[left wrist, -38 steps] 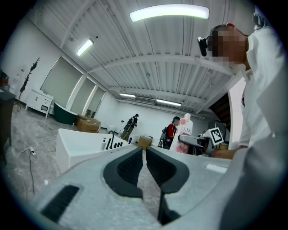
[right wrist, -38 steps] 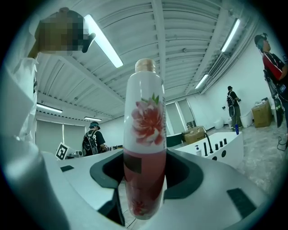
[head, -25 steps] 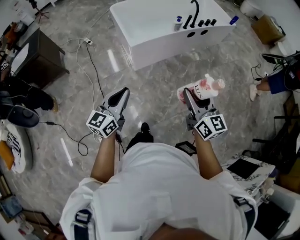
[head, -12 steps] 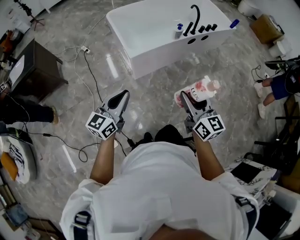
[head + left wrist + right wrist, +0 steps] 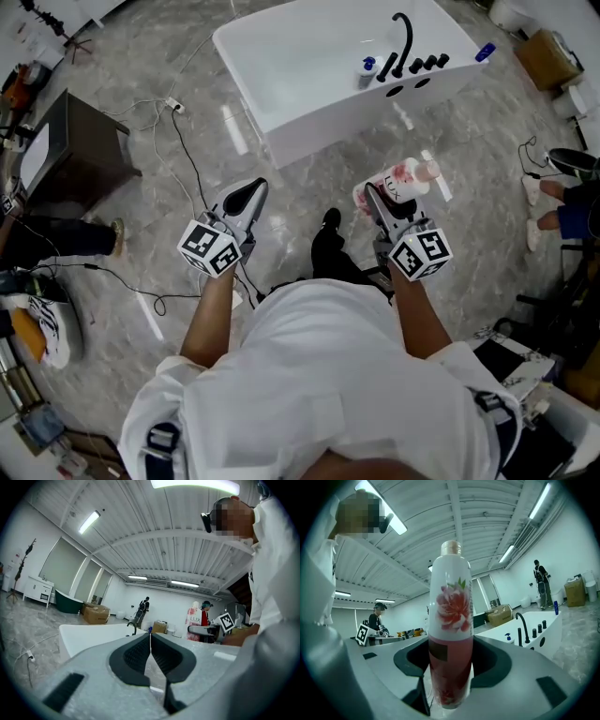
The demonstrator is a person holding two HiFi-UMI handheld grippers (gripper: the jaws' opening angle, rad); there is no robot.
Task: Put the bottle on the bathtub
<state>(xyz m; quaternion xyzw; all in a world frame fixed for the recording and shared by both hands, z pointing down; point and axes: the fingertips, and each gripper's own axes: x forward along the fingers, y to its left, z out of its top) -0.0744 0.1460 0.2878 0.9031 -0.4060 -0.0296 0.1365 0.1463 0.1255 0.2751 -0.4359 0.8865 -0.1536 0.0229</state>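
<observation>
The floor [image 5: 309, 178] was polished grey marble-look tile, catching streaks of ceiling light. A white freestanding bathtub [image 5: 309, 66] stood on it ahead of the person, with a black arched faucet [image 5: 405, 42] and a row of black knobs on its near right rim. A small blue-capped pump bottle [image 5: 367, 70] stood on that rim just beside the faucet. A blue item [image 5: 484, 52], possibly another small container, sat at the rim's far corner.

The right gripper [image 5: 377, 194] had its jaws clamped on the lower body of the shampoo bottle [image 5: 401, 180], white above with a pink flower print and pinkish-red below. It was held in the air over the floor, well short of the bathtub, cap pointing toward it. The left gripper [image 5: 251, 187] was held level beside it, with its jaws pressed together on nothing.

Open floor lay between the grippers and the tub's near wall. Black cables [image 5: 183, 141] trailed across the tiles to the left, running toward a dark cabinet [image 5: 80, 155] at the left edge. A cardboard box [image 5: 542, 56] sat beyond the tub at the upper right. Another person's feet [image 5: 548, 192] showed at the right edge, well apart from the tub.
</observation>
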